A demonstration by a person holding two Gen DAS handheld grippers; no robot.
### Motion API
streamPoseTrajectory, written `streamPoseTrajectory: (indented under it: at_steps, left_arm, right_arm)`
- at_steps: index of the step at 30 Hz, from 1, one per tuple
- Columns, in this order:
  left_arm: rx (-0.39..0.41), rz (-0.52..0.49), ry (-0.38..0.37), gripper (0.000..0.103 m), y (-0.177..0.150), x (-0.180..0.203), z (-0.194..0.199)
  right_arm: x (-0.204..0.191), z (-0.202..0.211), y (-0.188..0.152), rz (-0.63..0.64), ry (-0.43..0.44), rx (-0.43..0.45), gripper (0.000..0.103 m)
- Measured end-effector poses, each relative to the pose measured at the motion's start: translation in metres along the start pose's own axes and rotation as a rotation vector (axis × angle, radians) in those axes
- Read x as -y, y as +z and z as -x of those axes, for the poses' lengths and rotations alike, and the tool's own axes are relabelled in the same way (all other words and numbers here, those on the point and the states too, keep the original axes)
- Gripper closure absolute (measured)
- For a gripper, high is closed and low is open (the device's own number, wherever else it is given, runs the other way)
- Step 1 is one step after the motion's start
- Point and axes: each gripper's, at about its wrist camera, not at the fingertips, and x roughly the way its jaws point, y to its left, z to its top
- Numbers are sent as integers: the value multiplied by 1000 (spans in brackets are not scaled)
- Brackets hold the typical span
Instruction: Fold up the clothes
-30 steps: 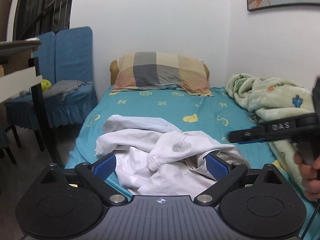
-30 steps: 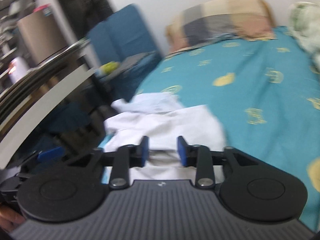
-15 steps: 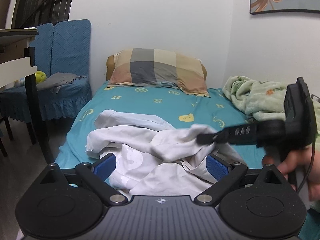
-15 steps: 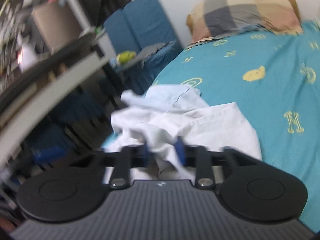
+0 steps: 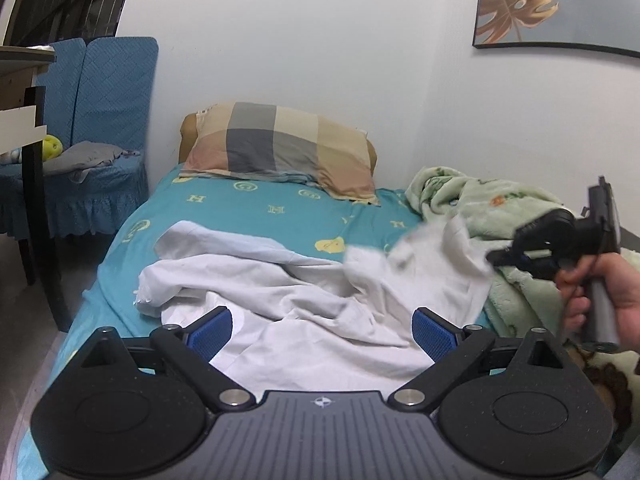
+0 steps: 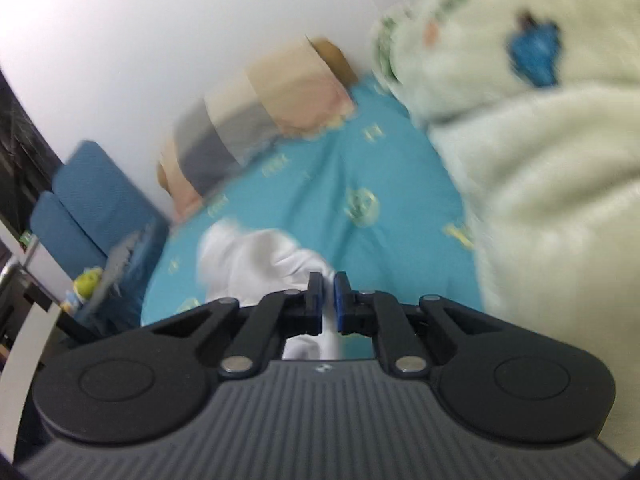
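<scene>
A crumpled white garment (image 5: 280, 300) is spread over the teal bed sheet (image 5: 256, 208), one edge pinched between the clenched jaws of the right gripper (image 6: 328, 300), which have just been closing on it, and drawn sideways toward the green blanket (image 5: 500, 216), probably so the cloth is opened flat. The left gripper (image 5: 322, 330) is held released, garment lying between and below its jaws, likely awaiting a grip.

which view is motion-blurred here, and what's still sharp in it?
Right wrist view: heavy motion blur over the checked pillow, teal sheet and green blanket; only the right gripper itself stays sharp, shut on the white garment. Left wrist view: mostly sharp, fisheye bending at the edges; blur only on the pulled-up white cloth near the right gripper.
</scene>
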Motion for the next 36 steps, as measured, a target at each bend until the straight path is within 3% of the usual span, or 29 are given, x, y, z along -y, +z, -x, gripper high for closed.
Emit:
streamPoseTrajectory:
  at_steps: [3,7,10,15,23,26,27,29,30,31,33,36]
  left_arm:
    - [-14,-4,8,5,-2,0,-4]
    - [-27,-42,15,5,-8,4,-4]
    - [-40,-72,18,7,-13,9,-5]
    - [-117,-108,-49,9,-13,22,-27]
    - [-110,-321,-91,9,3,78,-125]
    - [-143,-311,-96,10,8,87,-172]
    - [-159,-294,-93,14,10,87,-186]
    - [-191,-276,-86,37,12,88,-208]
    - [-206,-266,-83,66,13,89,-219]
    - [-207,-262,-81,88,15,89,-218]
    - [-209,-253,-78,97,18,87,-217]
    - [-131,-260,-93,99,29,86,-179]
  right_arm:
    - [-1,18,-4,0,17,14,92]
    - [-18,46,-9,89,24,105,92]
    - [-22,48,-15,86,52,50,92]
    - [-19,43,-21,17,94,-44,91]
    - [-16,32,-20,61,100,-47,91]
    - [-11,30,-16,80,90,-30,91]
    - [-8,30,-14,78,92,-21,91]
    - [-5,27,-11,85,100,-3,91]
    - [-4,25,-10,92,102,1,91]
    - [-3,24,-10,93,106,2,91]
    - [0,22,-9,90,123,0,91]
    - [2,23,-8,80,140,8,91]
